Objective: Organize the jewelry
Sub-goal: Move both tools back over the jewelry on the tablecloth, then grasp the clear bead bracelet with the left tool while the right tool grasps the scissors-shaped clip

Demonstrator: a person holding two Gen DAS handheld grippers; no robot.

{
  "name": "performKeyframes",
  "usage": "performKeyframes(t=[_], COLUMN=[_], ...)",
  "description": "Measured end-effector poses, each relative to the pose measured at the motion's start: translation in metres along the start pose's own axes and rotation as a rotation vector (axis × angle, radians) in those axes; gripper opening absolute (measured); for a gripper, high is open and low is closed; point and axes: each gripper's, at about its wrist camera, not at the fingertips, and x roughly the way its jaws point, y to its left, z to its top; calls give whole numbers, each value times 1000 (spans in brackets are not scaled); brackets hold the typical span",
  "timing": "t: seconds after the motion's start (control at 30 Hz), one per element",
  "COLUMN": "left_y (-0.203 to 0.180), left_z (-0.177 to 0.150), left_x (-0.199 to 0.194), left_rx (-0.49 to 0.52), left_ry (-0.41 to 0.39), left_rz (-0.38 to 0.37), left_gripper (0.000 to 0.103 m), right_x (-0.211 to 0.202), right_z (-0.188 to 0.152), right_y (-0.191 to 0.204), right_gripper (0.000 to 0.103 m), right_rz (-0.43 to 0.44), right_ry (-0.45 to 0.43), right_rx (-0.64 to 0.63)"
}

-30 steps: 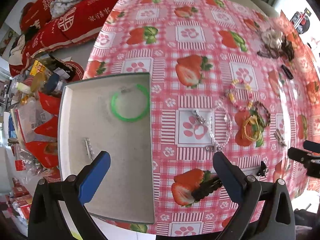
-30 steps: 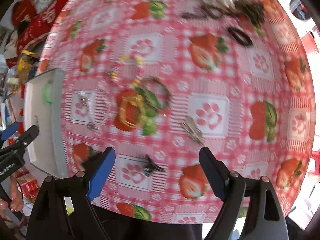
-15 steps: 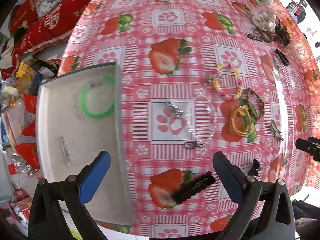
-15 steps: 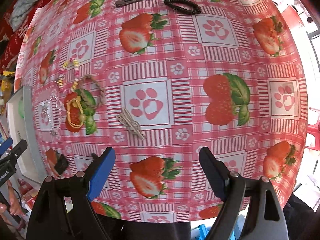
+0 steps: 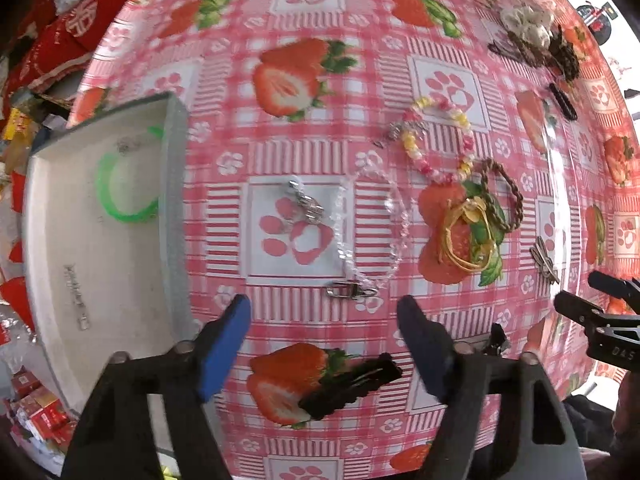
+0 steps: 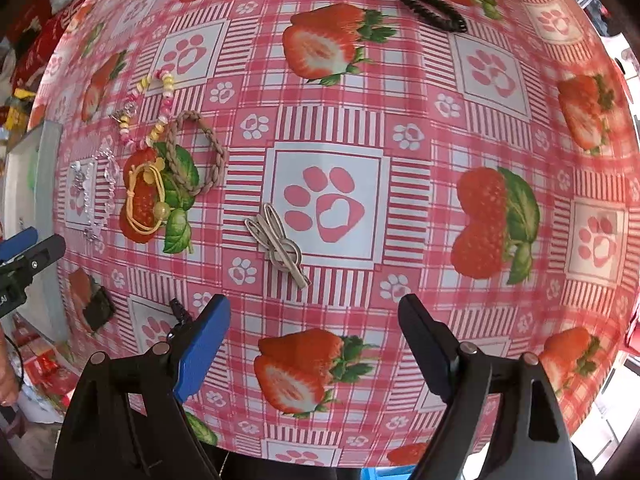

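A grey tray (image 5: 176, 184) at the left holds a green bangle (image 5: 120, 210) and a small silver chain (image 5: 76, 296). My left gripper (image 5: 324, 312) is open and empty, just short of a clear bead bracelet with a silver clasp (image 5: 352, 290). A silver charm (image 5: 308, 208), a pastel bead bracelet (image 5: 436, 140), a yellow cord piece (image 5: 468, 236) and a braided brown bracelet (image 5: 504, 196) lie beyond. A black hair clip (image 5: 352, 384) lies under the left gripper. My right gripper (image 6: 316, 312) is open and empty, near a beige hair clip (image 6: 278, 244).
More hair ties and dark pieces lie at the far right of the table (image 5: 536, 40). A black coil hair tie (image 6: 432, 8) lies far ahead in the right wrist view. Red cushions and clutter lie off the table's left edge (image 5: 48, 52).
My left gripper has moved right from over the tray to the clear bracelet and narrowed its jaws a little. My right gripper has swung right, then closed in on the beige hair clip.
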Motion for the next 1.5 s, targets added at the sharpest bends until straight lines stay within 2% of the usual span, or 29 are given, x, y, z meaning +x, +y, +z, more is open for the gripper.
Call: performKeyframes(t=[0.13,0.2,0.27,0.47,0.63,0.73,0.8,0.93,0.97,1.0,1.03,1.1,1.2,1.5], left_y=[1,0,-1,-12,-36,-49,-55,-63,-65,-68,-69,-75,-81,-74], left_z=[7,10,14,16,13,14,12,14,14,15,14,14,16,18], left_x=[15,20,30,39,48,50,50,49,48,45,42,38,29,3], left_rx=[-44,-56,-64,-72,-43,-28,-27,-18,-13,-4,2,10,20,10], left_ry=[22,37,64,64,59,53,50,51,46,40,42,35,17,-26], left_rz=[-34,-48,-59,-43,-6,13,7,-16,-22,-41,-55,-78,-113,-176], left_gripper=[77,64,61,61,60,50,41,36,22,15,14,14,14,14], right_x=[10,14,18,36,47,48,50,47,47,45,44,42,35,2], right_z=[4,5,7,13,9,7,4,2,1,0,0,-1,-1,2], right_y=[-2,-2,1,-3,7,13,19,25,26,29,29,31,33,9], right_gripper=[87,87,87,81,81,77,72,57,51,42,38,17,11,11], right_rz=[-19,-27,-36,-57,-91,-94,-92,-94,-94,-96,-100,-99,-86,44], right_ry=[-5,-9,-9,4,-14,-22,-25,-36,-37,-39,-41,-44,-49,-83], right_rx=[-27,-41,-57,-85,-128,-145,-146,-144,-145,-146,-147,-145,-126,-36])
